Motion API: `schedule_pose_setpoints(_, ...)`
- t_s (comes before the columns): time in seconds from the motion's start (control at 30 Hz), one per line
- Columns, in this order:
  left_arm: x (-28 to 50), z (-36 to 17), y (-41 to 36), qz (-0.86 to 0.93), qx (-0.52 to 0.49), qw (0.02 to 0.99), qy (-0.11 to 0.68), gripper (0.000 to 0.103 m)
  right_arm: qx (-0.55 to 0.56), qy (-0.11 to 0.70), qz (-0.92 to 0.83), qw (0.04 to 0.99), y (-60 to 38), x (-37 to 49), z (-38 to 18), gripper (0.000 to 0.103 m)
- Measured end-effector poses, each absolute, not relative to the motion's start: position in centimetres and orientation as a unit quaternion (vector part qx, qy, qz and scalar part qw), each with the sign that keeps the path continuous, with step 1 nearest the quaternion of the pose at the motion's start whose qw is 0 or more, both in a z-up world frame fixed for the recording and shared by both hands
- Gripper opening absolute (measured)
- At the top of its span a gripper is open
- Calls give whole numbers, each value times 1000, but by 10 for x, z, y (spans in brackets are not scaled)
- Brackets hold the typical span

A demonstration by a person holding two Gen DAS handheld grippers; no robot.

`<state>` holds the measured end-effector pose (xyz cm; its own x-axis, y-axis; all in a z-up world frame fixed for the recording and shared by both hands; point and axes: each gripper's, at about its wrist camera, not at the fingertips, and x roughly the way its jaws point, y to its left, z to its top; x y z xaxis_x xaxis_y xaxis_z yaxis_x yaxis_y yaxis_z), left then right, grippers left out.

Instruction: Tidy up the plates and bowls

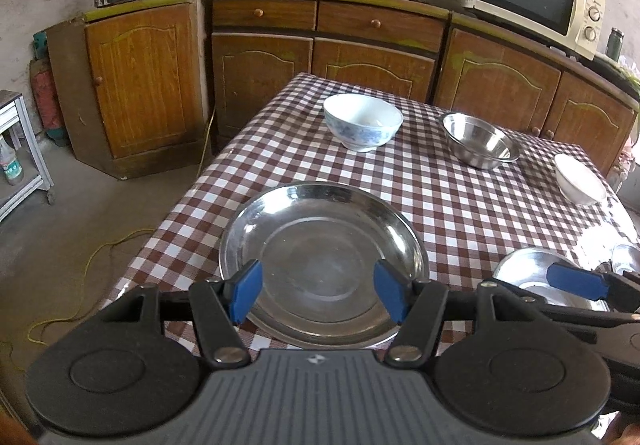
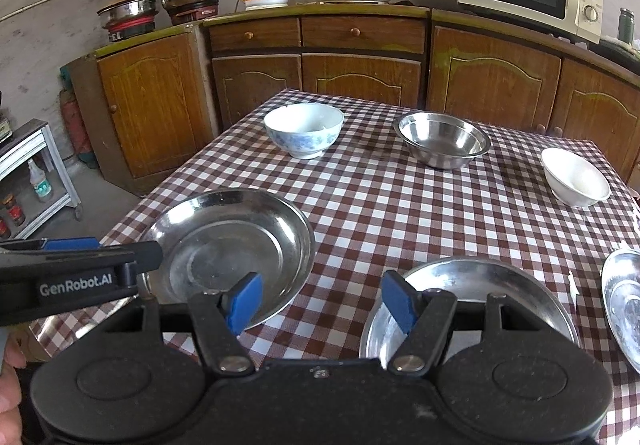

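Left gripper (image 1: 318, 295): jaws spread, nothing between the blue pads. It hangs over the near rim of the large steel plate (image 1: 324, 265), which lies directly ahead of it on the checked tablecloth (image 1: 440, 197). No contact between pads and plate can be confirmed.

Right gripper (image 2: 320, 301): jaws spread, holding nothing. It sits above the strip of cloth between the large steel plate, ahead and to its left, and a second steel plate (image 2: 472, 293), ahead and to its right.

Beyond both grippers, from left to right: a blue-patterned porcelain bowl (image 1: 362, 121), a steel bowl (image 1: 480, 141) and a plain white bowl (image 1: 580, 181), each well apart from the others.

Shown by the right wrist view only:
- The second steel plate in nearly full outline; the left wrist view shows only part of it, behind the right gripper's finger at the right edge.
- A third steel dish (image 2: 624, 301) at the far right, cut off by the frame; the left wrist view shows only a glare-washed fragment.
- The left gripper from the side, crossing the large plate's left rim.
- Part of a hand (image 2: 10, 385) at the lower left corner.

Hidden or unclear:
- The near edges of both plates, covered by the gripper bodies.
- Whether the third dish is a plate or a bowl cannot be told.
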<state>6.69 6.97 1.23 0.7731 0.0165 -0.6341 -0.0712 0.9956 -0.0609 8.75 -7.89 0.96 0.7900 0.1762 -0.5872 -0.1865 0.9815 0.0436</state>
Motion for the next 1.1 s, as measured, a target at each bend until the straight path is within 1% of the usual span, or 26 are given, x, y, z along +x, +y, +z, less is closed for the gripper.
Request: schedule_pose_setpoints(1.1, 73, 9, 92, 49, -41, 939, 339, 64, -25, 310, 120, 943, -56, 102, 5, 79)
